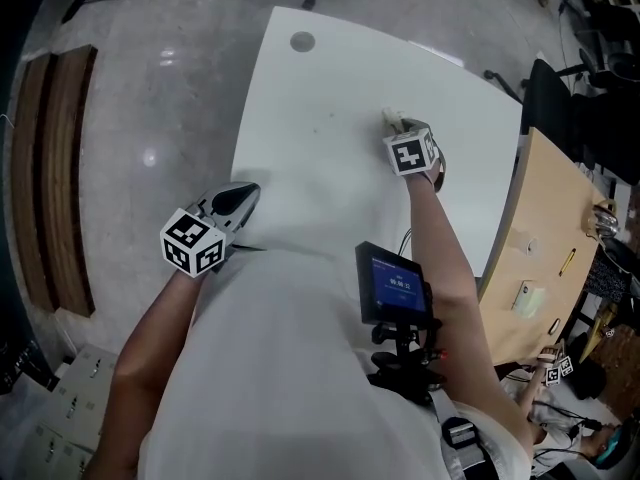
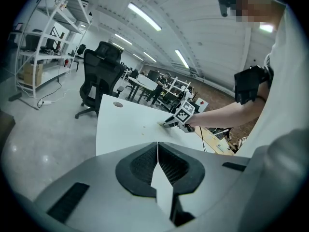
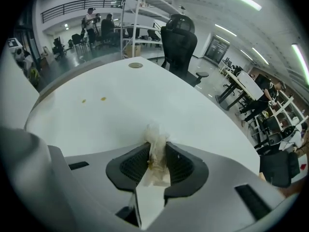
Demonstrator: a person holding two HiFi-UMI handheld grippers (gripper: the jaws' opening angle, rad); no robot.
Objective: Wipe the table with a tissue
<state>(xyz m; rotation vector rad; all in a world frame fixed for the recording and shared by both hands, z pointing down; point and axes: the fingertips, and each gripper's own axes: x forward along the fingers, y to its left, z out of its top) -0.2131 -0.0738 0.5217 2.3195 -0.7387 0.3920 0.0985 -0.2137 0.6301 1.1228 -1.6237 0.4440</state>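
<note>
Looking down on a broad white round-cornered table top (image 1: 330,78), bare apart from a small grey round cable cap (image 1: 302,41) at its far side. Reaching well out over it with the right gripper (image 1: 392,120), pitched steeply down, jaws closed only as far as the wad between them allows, pads pressing from both sides on a crumpled off-white tissue (image 3: 155,138), yellow-stained, its long axis running along the jaw line and its tuft poking past the tips toward the surface; touching or just above, hard to tell. Hanging at the near table edge with the left gripper (image 1: 240,196), jaws together on nothing, well apart from the work. Lying ahead and to the left of the right gripper, clear of the tissue: two small yellowish-brown spots (image 3: 103,99). Probably calling for a forward-left sweep by the right gripper, much the nearer of the two
</note>
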